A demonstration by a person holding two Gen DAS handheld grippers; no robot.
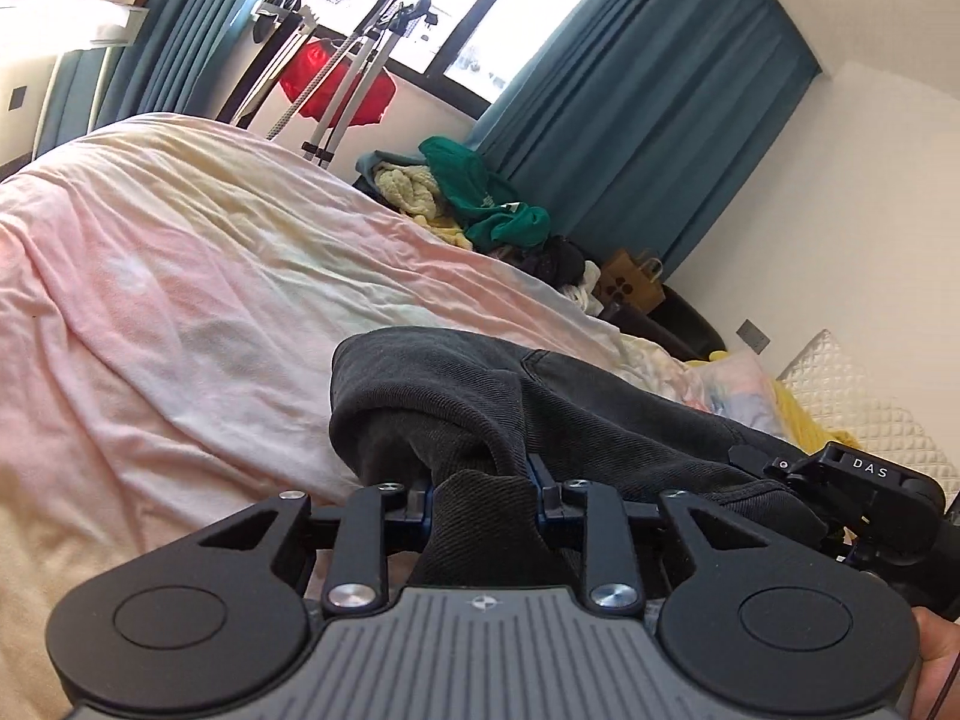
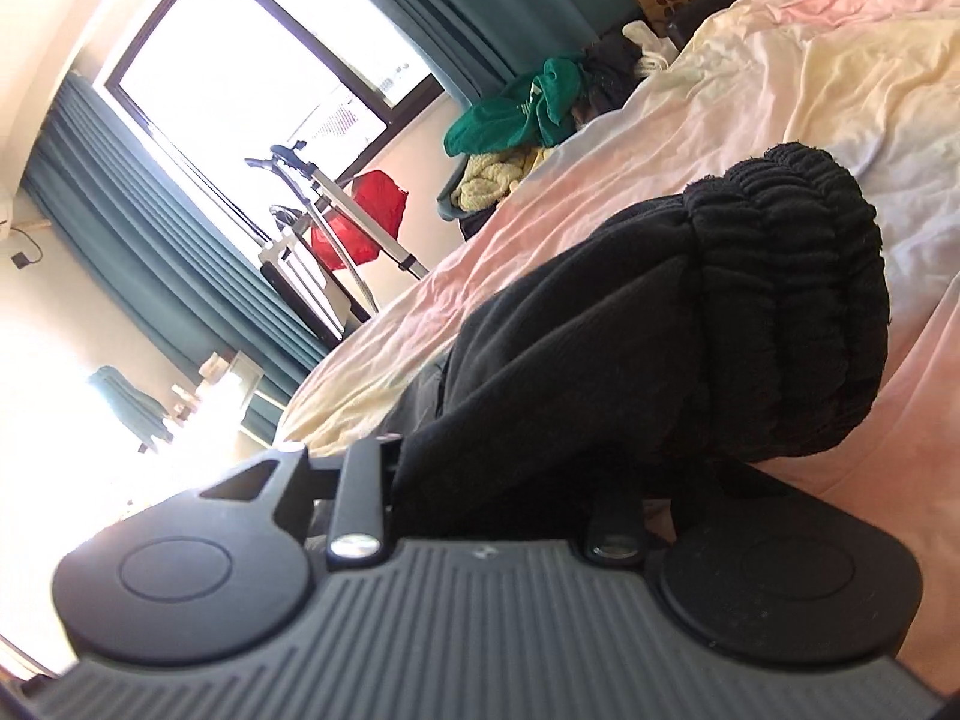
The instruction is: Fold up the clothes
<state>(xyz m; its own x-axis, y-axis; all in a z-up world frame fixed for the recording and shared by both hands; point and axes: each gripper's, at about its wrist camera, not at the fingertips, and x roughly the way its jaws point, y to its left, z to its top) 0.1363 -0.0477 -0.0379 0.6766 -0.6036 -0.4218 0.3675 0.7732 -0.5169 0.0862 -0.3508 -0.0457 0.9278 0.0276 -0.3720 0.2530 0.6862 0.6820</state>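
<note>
left wrist view: the left gripper (image 1: 483, 495) has its jaws drawn in close on a bunched fold of the dark grey garment (image 1: 540, 402), cloth pinched between the blue pads. the garment rises off the bed (image 1: 180, 276) from the jaws and runs away to the right, where the right gripper (image 1: 840, 480), marked "das", sits at its far edge; its jaws cannot be made out from here. the sheet is pink and pale yellow, creased. past the bed lies a pile of clothes (image 1: 480, 198) with a green top, teal curtains (image 1: 648, 120) by a bright window, a stand (image 1: 348, 78) with a red cloth, and a paper bag (image 1: 633, 279). a bit of a hand (image 1: 936, 660) shows at the lower right.

right wrist view: the right gripper (image 2: 498, 480) is partly closed on the garment (image 2: 660, 324), which looks black here; cloth fills the gap and hides the right finger. a ribbed, gathered band (image 2: 798, 276) bulges up above the sheet (image 2: 780, 78).
</note>
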